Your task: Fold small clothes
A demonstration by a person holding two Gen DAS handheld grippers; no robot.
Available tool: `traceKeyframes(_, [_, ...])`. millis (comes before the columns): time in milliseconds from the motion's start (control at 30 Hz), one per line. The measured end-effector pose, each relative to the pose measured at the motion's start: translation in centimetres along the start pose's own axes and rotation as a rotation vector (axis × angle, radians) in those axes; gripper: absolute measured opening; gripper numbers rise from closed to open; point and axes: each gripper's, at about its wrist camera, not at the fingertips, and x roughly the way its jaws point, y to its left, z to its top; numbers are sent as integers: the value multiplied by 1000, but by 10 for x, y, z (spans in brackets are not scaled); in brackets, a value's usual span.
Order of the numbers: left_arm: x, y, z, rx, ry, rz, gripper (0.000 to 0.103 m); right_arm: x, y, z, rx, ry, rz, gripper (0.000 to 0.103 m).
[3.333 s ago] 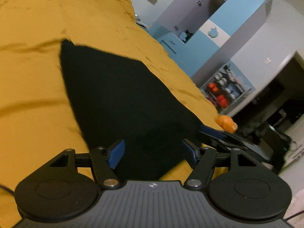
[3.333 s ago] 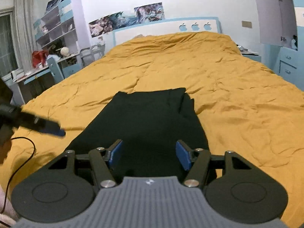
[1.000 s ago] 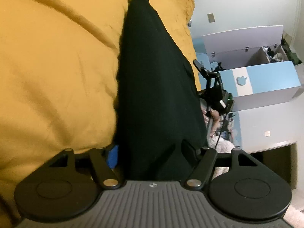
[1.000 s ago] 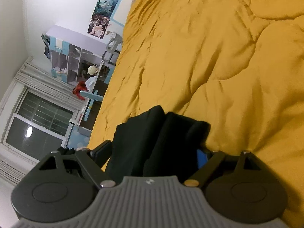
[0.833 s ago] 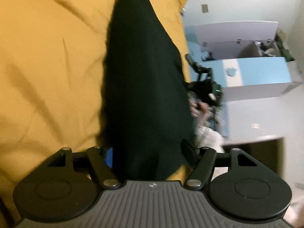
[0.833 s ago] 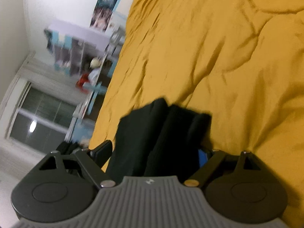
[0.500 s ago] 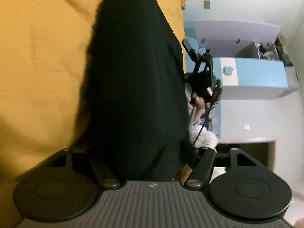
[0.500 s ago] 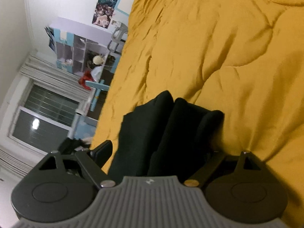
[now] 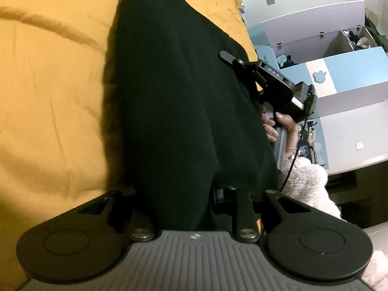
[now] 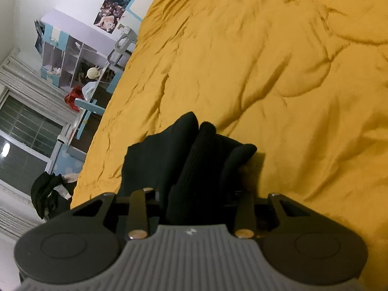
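Left wrist view: left gripper (image 9: 186, 194) jaws closing on the black garment (image 9: 174, 92) bunched between them; cloth stretches ahead over the yellow quilt (image 9: 48, 92); right gripper (image 9: 266, 82) beyond, rightward
Right wrist view: right gripper (image 10: 194, 196) jaws closing on the garment's ribbed folds (image 10: 201, 160); quilt ahead

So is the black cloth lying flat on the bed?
No. The black cloth is bunched into upright folds at the right gripper, on the yellow blanket.

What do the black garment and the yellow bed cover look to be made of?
Black garment: soft knit, probably cotton or a blend; fine ribbing shows on one bunched fold, matte, no shine. Yellow bed cover: padded woven fabric, likely a duvet; puffy creases, faint sheen.
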Motion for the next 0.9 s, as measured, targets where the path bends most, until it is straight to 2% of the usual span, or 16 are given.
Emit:
traceKeyframes(233, [17, -12, 4, 59, -23, 1, 22, -26, 37, 1, -47, -66, 3, 27])
traceKeyframes(500, [12, -22, 13, 100, -79, -73, 22, -57, 122, 0, -167, -106, 13, 26])
traceKeyframes(600, [-2, -21, 20, 128, -131, -77, 22, -61, 159, 0, -210, -118, 40, 26])
traceKeyframes(700, [-4, -14, 29, 128, -190, -70, 22, -52, 198, -1, -251, -122, 88, 26])
traceKeyframes(800, [-47, 0, 30, 140, -261, -31, 22, -23, 240, 0, -295, -113, 148, 26])
traceKeyframes(900, [-85, 16, 37, 142, -326, 25, 22, 25, 282, -1, -342, -109, 199, 26])
